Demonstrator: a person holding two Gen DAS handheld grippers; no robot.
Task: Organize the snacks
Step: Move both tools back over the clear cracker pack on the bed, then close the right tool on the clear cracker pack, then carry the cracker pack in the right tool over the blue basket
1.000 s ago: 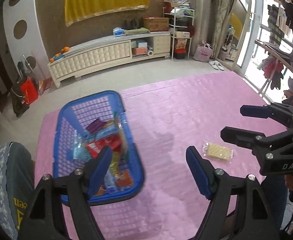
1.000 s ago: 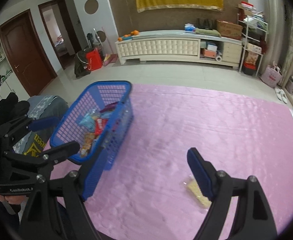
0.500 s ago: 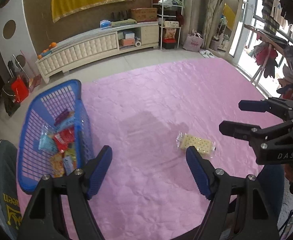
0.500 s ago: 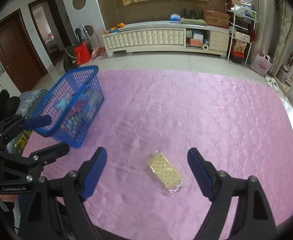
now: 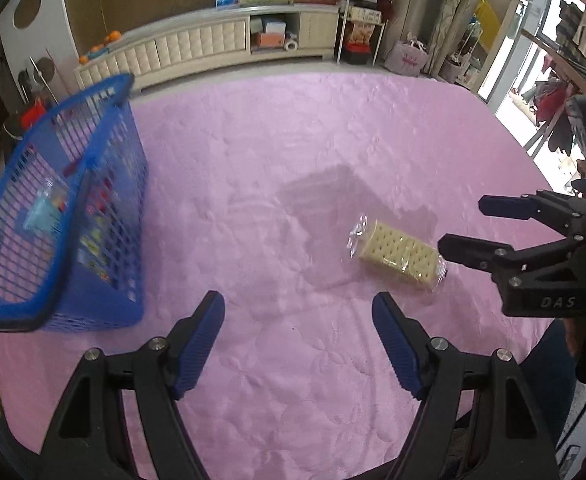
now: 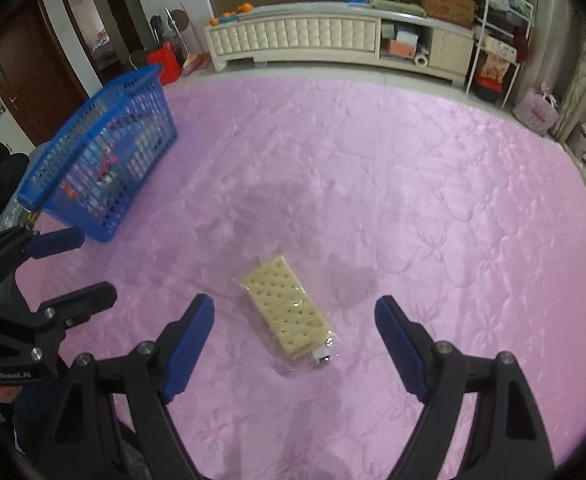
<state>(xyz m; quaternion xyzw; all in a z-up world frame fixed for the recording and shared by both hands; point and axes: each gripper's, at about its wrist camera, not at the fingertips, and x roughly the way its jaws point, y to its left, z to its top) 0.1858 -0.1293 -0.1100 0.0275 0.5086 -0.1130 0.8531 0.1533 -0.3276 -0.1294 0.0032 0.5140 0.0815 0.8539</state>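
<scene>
A clear-wrapped pack of pale crackers [image 6: 289,309] lies flat on the pink quilted cloth [image 6: 413,184]; it also shows in the left wrist view [image 5: 397,254]. A blue mesh basket [image 5: 59,220] holding several snack packets stands at the left, and shows in the right wrist view [image 6: 101,172]. My right gripper [image 6: 295,316] is open and empty, its jaws on either side of the crackers, just above them. My left gripper [image 5: 299,314] is open and empty, over bare cloth between basket and crackers.
A cream low cabinet [image 6: 301,40] with boxes stands along the far wall, beyond a strip of floor. A metal shelf rack [image 6: 497,36] stands at the back right. A brown door [image 6: 21,76] is at the left. The cloth's edge runs near the basket.
Both grippers have swung right, away from the basket, and come lower. The crackers now sit between the right gripper's jaws. The basket has slid to the left of both views.
</scene>
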